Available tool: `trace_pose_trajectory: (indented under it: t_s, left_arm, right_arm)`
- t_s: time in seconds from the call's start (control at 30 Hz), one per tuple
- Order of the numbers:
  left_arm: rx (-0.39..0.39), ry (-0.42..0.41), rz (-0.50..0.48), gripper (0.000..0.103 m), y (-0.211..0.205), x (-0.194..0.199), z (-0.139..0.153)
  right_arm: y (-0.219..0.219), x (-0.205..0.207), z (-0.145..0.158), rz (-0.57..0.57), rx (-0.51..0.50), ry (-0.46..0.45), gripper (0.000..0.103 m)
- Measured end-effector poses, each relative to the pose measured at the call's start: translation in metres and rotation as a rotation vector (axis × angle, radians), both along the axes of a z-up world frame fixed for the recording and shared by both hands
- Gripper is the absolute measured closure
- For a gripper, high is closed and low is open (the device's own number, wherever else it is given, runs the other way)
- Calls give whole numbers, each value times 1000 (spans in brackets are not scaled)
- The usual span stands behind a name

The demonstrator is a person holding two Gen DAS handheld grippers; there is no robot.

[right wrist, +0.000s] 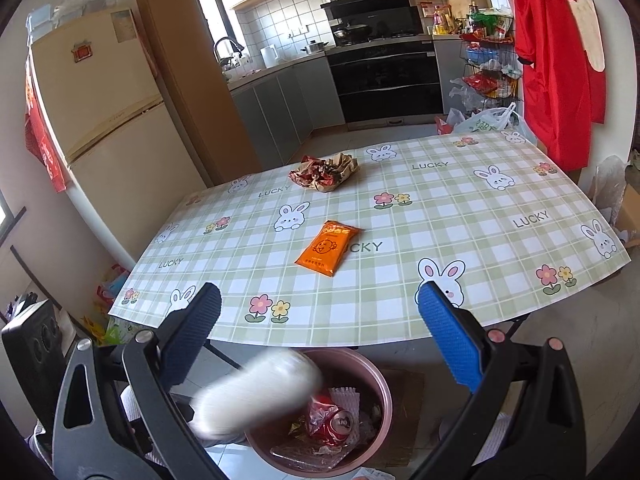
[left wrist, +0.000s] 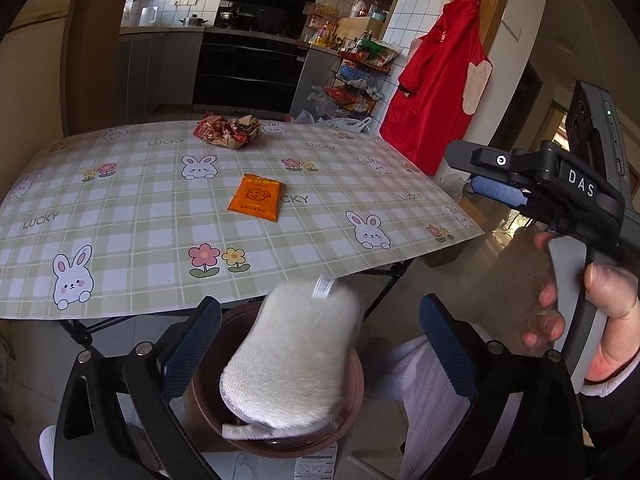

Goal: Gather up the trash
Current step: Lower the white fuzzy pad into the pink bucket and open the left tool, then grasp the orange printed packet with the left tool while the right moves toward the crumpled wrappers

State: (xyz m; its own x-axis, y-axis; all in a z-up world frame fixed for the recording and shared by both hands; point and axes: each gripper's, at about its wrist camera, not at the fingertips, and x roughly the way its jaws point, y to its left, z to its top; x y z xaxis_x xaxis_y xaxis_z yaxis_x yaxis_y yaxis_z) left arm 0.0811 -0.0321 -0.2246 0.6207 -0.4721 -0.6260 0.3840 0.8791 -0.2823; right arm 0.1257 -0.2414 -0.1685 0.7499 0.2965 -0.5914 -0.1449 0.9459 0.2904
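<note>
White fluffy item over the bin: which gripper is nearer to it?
Left. The left gripper is open around the white fluffy item; the right gripper is open with the item low at its left finger.

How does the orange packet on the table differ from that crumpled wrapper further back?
The orange packet lies flat and smooth; the crumpled wrapper is bunched into a lumpy heap. The packet is plain orange with a cartoon face, while the wrapper mixes red and brown. The packet sits mid-table; the wrapper lies near the far edge. Both rest on the checked tablecloth, untouched by either hand-held gripper.
</note>
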Motion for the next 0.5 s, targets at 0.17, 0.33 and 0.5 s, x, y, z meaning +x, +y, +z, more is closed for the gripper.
trace_pose_trajectory:
  t_s: [0.17, 0.33, 0.5]
  left_arm:
    - [9, -3, 16, 6, 0, 1, 0]
    - [11, -7, 36, 6, 5, -2, 3]
    - [6, -2, 55, 6, 10, -4, 2]
  right_arm:
    - [-1, -1, -1, 1, 7, 0, 6]
    - [3, -1, -6, 10, 8, 10, 6]
    - [8, -2, -9, 16, 3, 15, 6]
